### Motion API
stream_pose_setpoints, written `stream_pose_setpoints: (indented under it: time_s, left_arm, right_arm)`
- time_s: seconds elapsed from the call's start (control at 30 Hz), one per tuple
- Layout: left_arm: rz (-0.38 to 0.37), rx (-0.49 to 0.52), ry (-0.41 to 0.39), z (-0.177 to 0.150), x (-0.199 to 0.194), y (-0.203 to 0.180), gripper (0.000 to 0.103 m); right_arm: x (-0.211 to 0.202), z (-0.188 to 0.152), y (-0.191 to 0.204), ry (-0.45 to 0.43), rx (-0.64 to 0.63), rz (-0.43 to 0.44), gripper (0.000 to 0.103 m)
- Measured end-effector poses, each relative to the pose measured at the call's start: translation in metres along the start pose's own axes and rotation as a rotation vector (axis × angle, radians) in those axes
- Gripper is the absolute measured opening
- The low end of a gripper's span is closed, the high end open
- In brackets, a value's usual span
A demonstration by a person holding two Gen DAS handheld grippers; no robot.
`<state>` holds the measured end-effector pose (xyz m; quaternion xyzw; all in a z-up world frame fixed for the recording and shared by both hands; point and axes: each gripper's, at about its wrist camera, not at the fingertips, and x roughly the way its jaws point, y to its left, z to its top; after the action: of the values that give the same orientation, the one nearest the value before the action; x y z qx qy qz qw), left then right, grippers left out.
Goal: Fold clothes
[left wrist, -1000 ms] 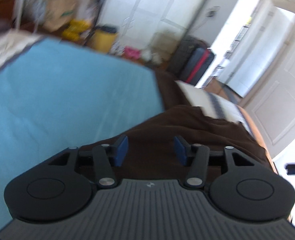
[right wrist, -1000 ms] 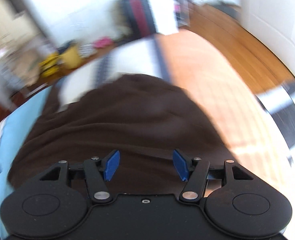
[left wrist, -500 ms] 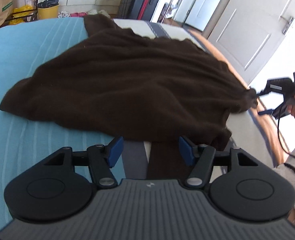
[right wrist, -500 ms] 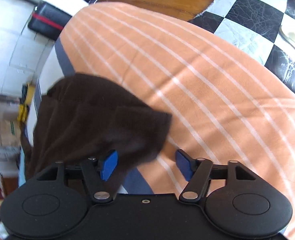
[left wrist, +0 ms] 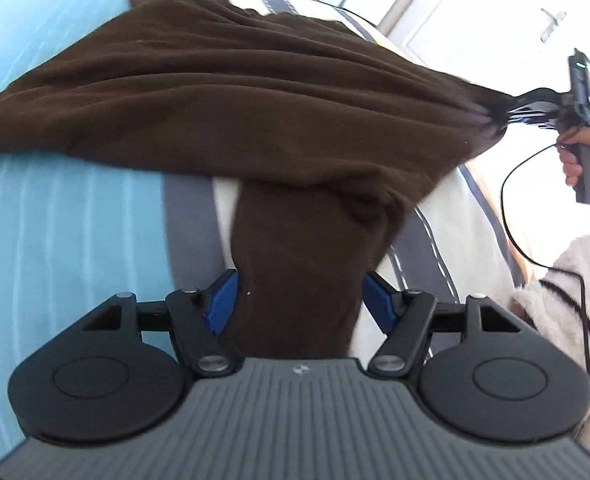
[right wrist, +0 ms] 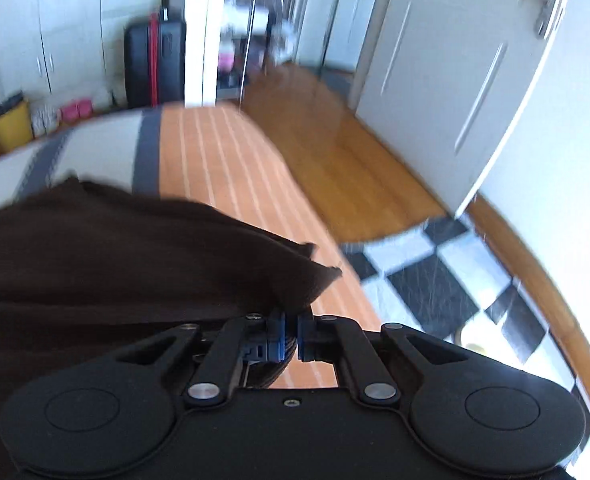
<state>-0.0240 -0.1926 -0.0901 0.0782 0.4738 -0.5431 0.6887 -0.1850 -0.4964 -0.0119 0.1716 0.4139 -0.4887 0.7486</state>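
Since half a second ago my right gripper [right wrist: 289,334] has snapped its jaws closed on a corner of the dark brown knit garment [left wrist: 255,92] and lifted it off the bed [left wrist: 67,216], while my left gripper [left wrist: 297,300], jaws just opening, straddles the unpinched sleeve-like tail running lengthwise straight ahead.
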Motion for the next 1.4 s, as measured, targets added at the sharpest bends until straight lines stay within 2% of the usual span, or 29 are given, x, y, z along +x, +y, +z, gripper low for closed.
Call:
stream_pose_setpoints:
  time_s: [0.03, 0.07, 0.1, 0.13, 0.17, 0.2, 0.27, 0.37, 0.47, 0.57, 0.67, 0.73, 0.83, 0.9, 1.0, 1.03, 1.1, 1.17, 1.2, 1.23, 1.3, 1.4]
  left_arm:
    - [0.004, 0.014, 0.0, -0.001, 0.001, -0.003, 0.065]
    - [0.008, 0.028, -0.001, -0.003, 0.001, -0.007, 0.06]
    - [0.008, 0.036, -0.002, -0.004, 0.001, -0.009, 0.028]
    - [-0.001, 0.033, -0.006, -0.005, -0.001, -0.01, 0.005]
    - [-0.012, 0.028, -0.015, -0.006, -0.004, -0.011, 0.005]
    - [-0.024, 0.023, -0.033, -0.007, -0.009, -0.013, 0.005]
    - [-0.05, 0.028, -0.074, -0.009, -0.018, -0.018, 0.005]
    - [-0.122, 0.04, -0.122, -0.017, -0.032, -0.031, 0.005]
    - [-0.194, 0.096, -0.162, -0.03, -0.043, -0.049, 0.005]
    - [-0.238, 0.142, -0.174, -0.041, -0.051, -0.065, 0.005]
    - [-0.297, 0.109, -0.186, -0.046, -0.057, -0.068, 0.005]
    - [-0.367, 0.091, -0.207, -0.047, -0.064, -0.069, 0.005]
    - [-0.533, 0.11, -0.244, -0.05, -0.072, -0.076, 0.002]
    - [-0.605, 0.105, -0.247, -0.048, -0.069, -0.078, 0.002]
    - [-0.555, 0.088, -0.222, -0.043, -0.058, -0.079, 0.002]
    - [-0.512, 0.082, -0.208, -0.042, -0.054, -0.077, 0.002]
    - [-0.378, 0.071, -0.179, -0.041, -0.047, -0.07, 0.002]
    - [-0.27, 0.053, -0.17, -0.04, -0.041, -0.06, 0.009]
    - [-0.227, 0.033, -0.162, -0.038, -0.036, -0.054, 0.019]
    - [-0.202, -0.002, -0.152, -0.036, -0.03, -0.047, 0.037]
    - [-0.158, -0.073, -0.132, -0.03, -0.017, -0.034, 0.053]
    - [-0.198, -0.208, -0.099, -0.019, 0.004, -0.016, 0.056]
  right_arm:
    - [0.008, -0.003, -0.003, 0.04, 0.002, 0.015, 0.006]
    - [0.013, -0.007, -0.01, 0.062, 0.011, 0.014, 0.011]
    - [0.013, -0.008, -0.014, 0.068, 0.028, -0.017, 0.016]
    - [0.013, -0.009, -0.019, 0.073, 0.045, -0.049, 0.026]
    - [0.012, -0.01, -0.024, 0.073, 0.064, -0.076, 0.034]
    - [0.006, -0.009, -0.028, 0.048, 0.094, -0.079, 0.037]
    - [-0.012, -0.009, -0.038, -0.038, 0.152, -0.024, 0.039]
    - [-0.042, -0.007, -0.028, -0.174, 0.152, 0.15, 0.044]
    - [-0.067, -0.005, -0.004, -0.235, 0.12, 0.425, 0.045]
    - [-0.082, -0.009, 0.027, -0.18, 0.025, 0.731, 0.045]
    - [-0.098, -0.018, 0.065, -0.119, -0.153, 0.943, 0.045]
    - [-0.099, -0.024, 0.084, -0.092, -0.244, 1.015, 0.045]
    - [-0.098, -0.028, 0.109, -0.009, -0.319, 1.129, 0.045]
    - [-0.086, -0.023, 0.122, 0.049, -0.365, 1.166, 0.045]
    - [-0.07, -0.011, 0.137, 0.073, -0.412, 1.139, 0.045]
    - [-0.068, -0.01, 0.136, 0.078, -0.406, 1.135, 0.045]
    - [-0.064, -0.009, 0.133, 0.09, -0.393, 1.13, 0.045]
    - [-0.058, -0.015, 0.127, 0.104, -0.372, 1.137, 0.046]
    - [-0.058, -0.017, 0.123, 0.111, -0.37, 1.135, 0.046]
    - [-0.059, -0.019, 0.125, 0.122, -0.373, 1.132, 0.048]
    - [-0.064, -0.027, 0.114, 0.146, -0.397, 1.122, 0.05]
    - [-0.066, -0.036, 0.103, 0.179, -0.441, 1.104, 0.053]
